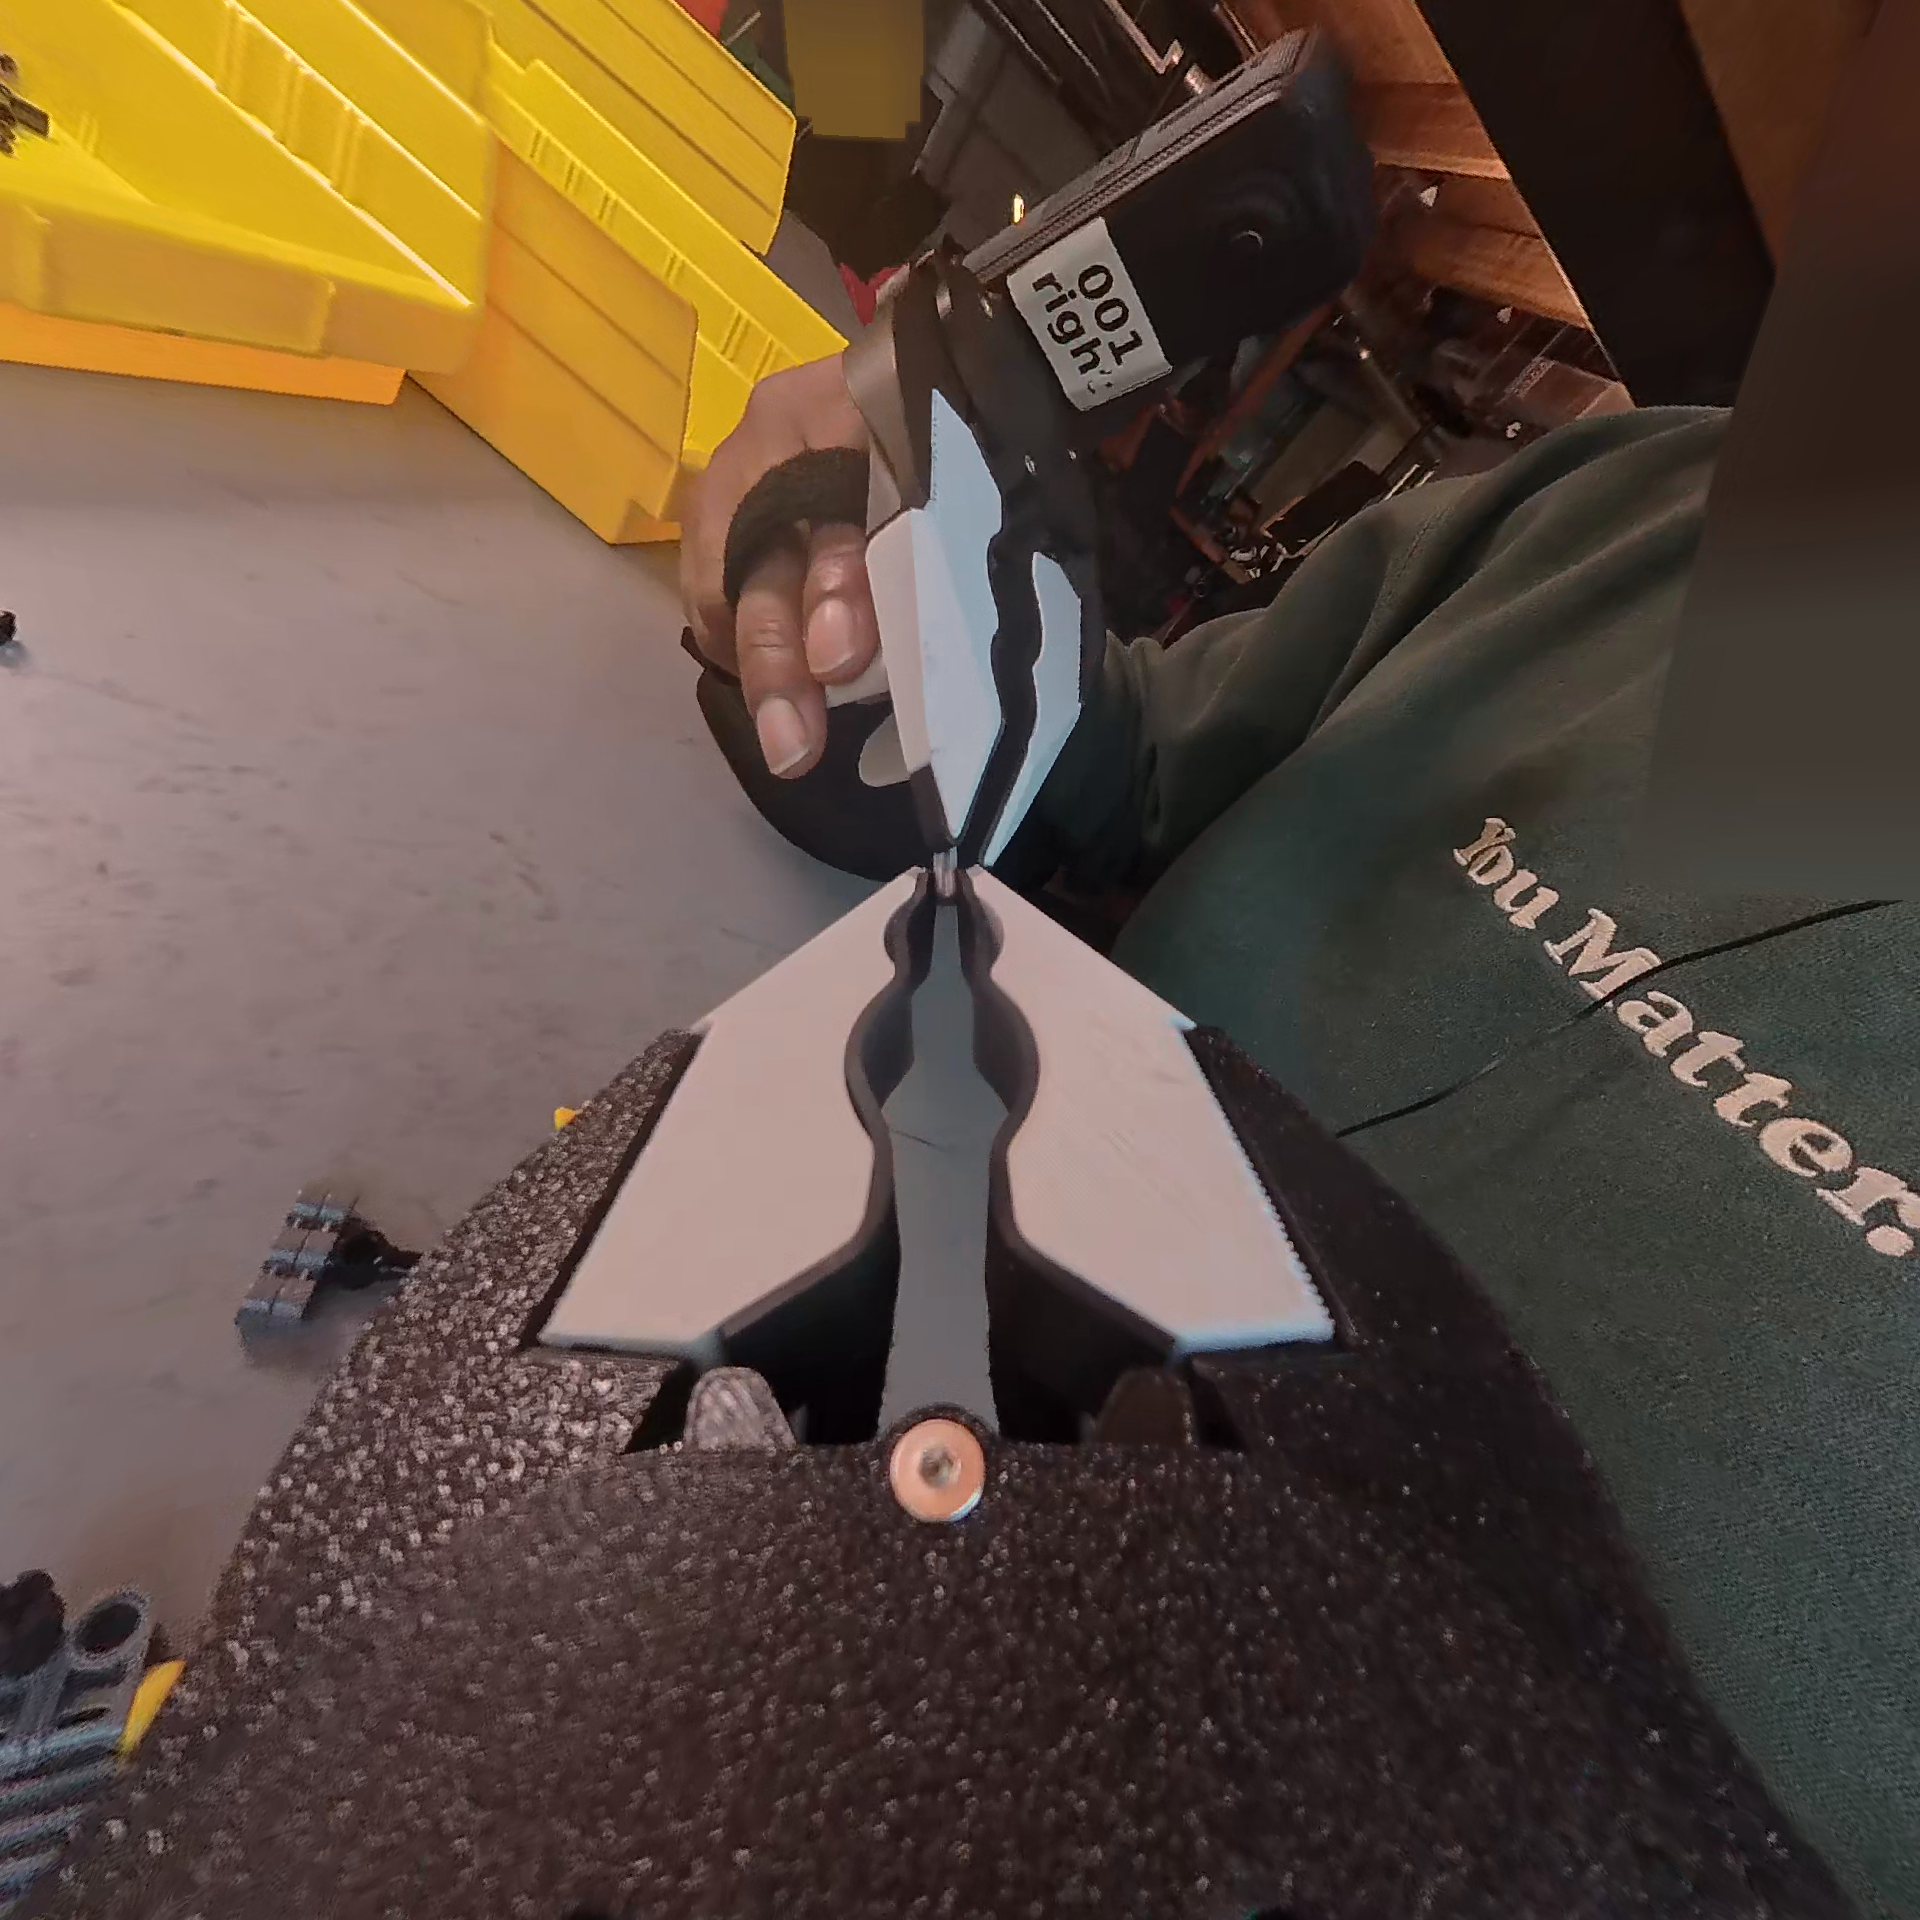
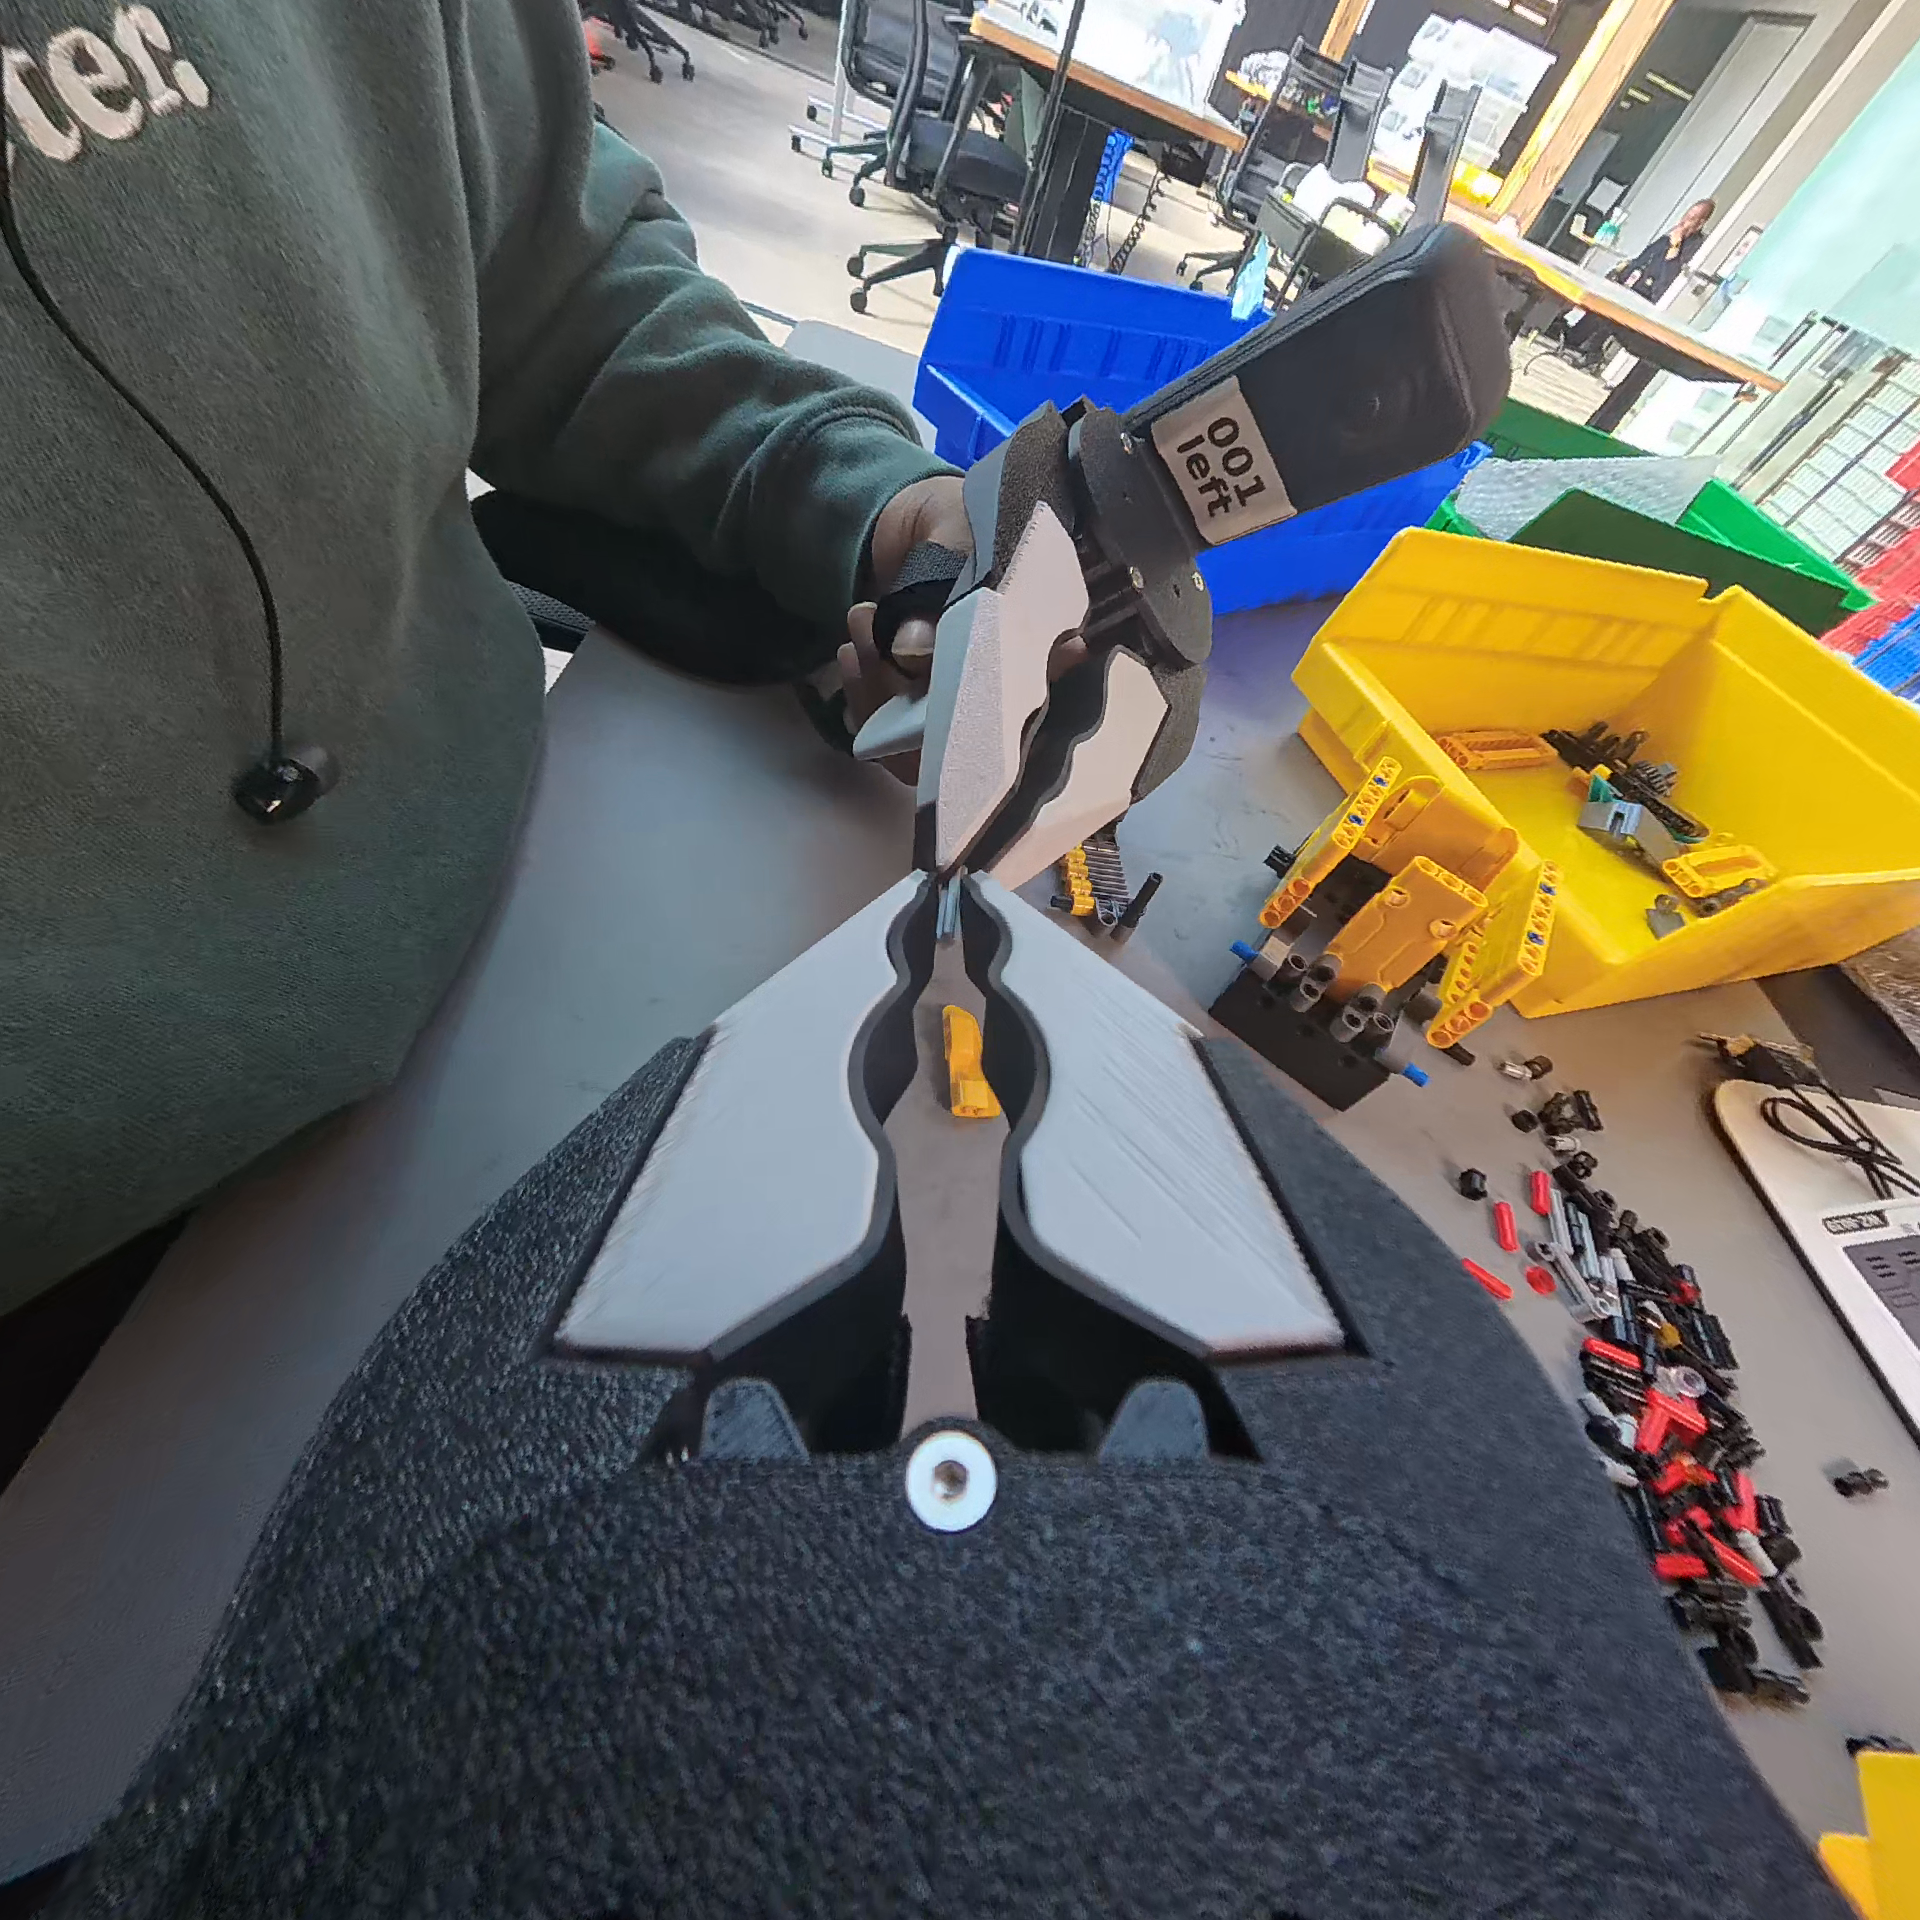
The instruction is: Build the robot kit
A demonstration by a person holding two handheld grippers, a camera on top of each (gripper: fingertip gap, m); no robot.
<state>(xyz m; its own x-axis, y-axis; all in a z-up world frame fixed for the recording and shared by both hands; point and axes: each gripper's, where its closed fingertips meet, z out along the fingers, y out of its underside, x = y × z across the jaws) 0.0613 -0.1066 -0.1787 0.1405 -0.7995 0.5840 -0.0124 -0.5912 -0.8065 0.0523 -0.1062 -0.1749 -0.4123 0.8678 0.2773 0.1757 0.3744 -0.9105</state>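
A: Nearest first: what has the right gripper [image 2: 948, 906] got?

B: Its jaws are drawn almost together at the tips, pinching a small dark grey pin [image 2: 945, 914] that stands roughly along the fingers; the wider hollows farther back hold nothing.

A: And the left gripper [image 1: 943, 885]?

B: Tips nearly closed too, and in its own view a small grey piece sits right between them; I judge it is the same pin, gripped from the opposite end, though whether both truly clamp it or one only touches I cannot tell; the two sets of tips meet nose to nose above the grey table [image 2: 644, 935].

A: Why hold it up like that?

B: Probably so each tip can reach an end of so small a part without the table in the way; that is my reading only.

A: What lies under them?

B: A yellow-orange connector [image 2: 966, 1060] lies on the table, seen through the right gripper's gap; to the side stands a yellow and black brick assembly [image 2: 1382, 935], touching the yellow bin [image 2: 1766, 727] with loose parts inside.

A: Farther off?

B: A scatter of black and red pins [image 2: 1662, 1382] near a printed sheet [image 2: 1860, 1278]; beyond, a blue bin [image 2: 1070, 332] and a green bin [image 2: 1745, 530]; the person's green sweatshirt [image 2: 312, 416] fills the other side.
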